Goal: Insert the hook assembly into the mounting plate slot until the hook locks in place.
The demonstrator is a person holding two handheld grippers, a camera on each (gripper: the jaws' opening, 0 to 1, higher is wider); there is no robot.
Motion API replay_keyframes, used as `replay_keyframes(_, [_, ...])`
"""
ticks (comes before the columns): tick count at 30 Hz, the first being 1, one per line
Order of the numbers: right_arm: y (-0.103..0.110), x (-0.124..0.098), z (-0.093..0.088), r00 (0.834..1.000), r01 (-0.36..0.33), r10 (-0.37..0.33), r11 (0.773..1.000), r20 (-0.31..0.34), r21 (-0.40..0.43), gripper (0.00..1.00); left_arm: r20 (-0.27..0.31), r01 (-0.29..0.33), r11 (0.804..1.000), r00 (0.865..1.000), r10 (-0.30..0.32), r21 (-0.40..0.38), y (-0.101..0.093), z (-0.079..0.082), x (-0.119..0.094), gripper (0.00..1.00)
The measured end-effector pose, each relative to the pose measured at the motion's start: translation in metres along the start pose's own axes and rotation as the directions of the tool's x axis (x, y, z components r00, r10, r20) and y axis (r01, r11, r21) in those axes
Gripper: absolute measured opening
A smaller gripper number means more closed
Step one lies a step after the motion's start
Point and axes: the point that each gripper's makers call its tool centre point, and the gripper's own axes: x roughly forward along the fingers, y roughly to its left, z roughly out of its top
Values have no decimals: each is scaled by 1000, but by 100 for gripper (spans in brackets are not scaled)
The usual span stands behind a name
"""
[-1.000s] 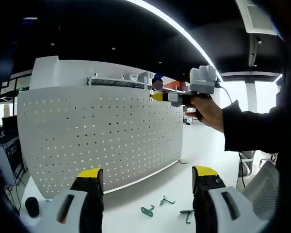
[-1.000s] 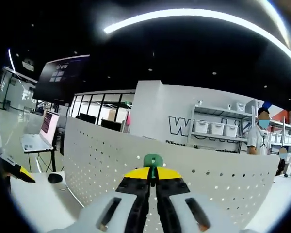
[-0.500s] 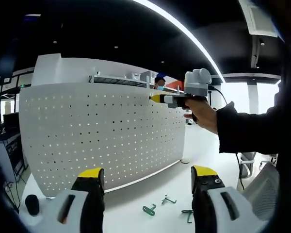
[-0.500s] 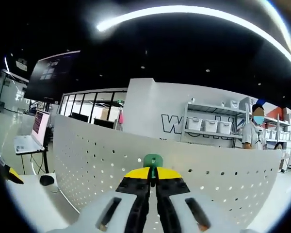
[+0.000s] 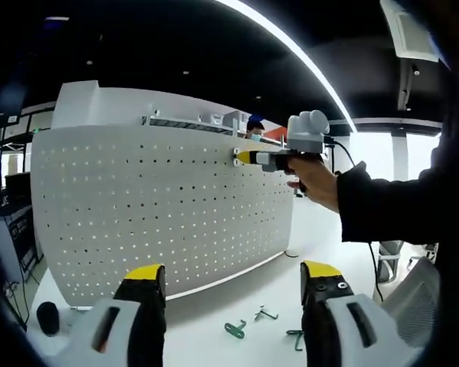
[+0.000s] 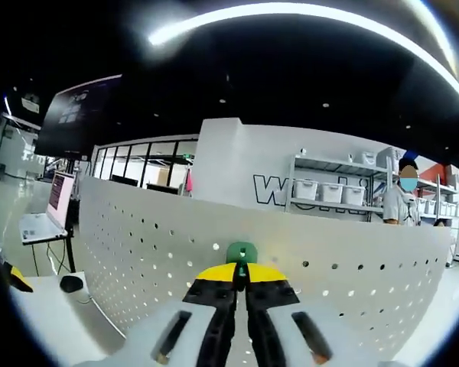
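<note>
The green hook (image 6: 241, 252) sits pinched at the tips of my right tongs (image 6: 242, 277), which are clamped shut on it, right up against the upper part of the white pegboard (image 5: 161, 206). My left tongs (image 5: 228, 287) hang open and empty, low over the surface (image 5: 214, 313), where 3 spare hooks (image 5: 232, 330) lie. If I tilt my right hand, the hook could miss its hole, jam half-seated, or slip from the grip and drop behind the board.

Both views are lit by a long curved white ceiling light strip (image 5: 291, 50), glaring against darkness; edges are fisheye-bent.
</note>
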Motion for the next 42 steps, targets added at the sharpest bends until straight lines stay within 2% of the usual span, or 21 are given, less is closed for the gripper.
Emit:
replay_keyframes(10, [0, 0, -2, 999, 28, -28, 1000, 28, -5, 0, -3, 6, 1000, 1000, -6, -12, 2, -3, 2, 73])
replay_keyframes(12, [0, -2, 3, 997, 37, -38, 999, 73, 8, 0, -3, 8, 1000, 1000, -8, -13, 2, -3, 2, 73])
replay_keyframes(15, [1, 1, -2, 997, 55, -54, 998, 60, -11, 0, -6, 9, 1000, 1000, -9, -16, 2, -4, 2, 73])
replay_keyframes(18, [0, 0, 1, 995, 66, -65, 998, 77, -9, 0, -5, 10, 1000, 1000, -10, -14, 2, -3, 2, 72])
replay_keyframes(27, [2, 1, -2, 988, 112, -104, 991, 116, -67, 0, -4, 14, 1000, 1000, -14, -21, 1, -4, 2, 72])
replay_keyframes(33, [3, 1, -2, 979, 148, -126, 980, 160, -135, 0, -4, 15, 999, 1000, -15, -29, 3, -5, 1, 72])
replay_keyframes(38, [4, 2, -2, 978, 166, -137, 967, 155, -195, 1, -4, 13, 1000, 1000, -13, -28, 3, -5, 0, 71])
replay_keyframes(42, [2, 3, -2, 980, 165, -137, 966, 146, -201, 1, -6, 12, 999, 1000, -12, -30, 3, -6, -1, 71])
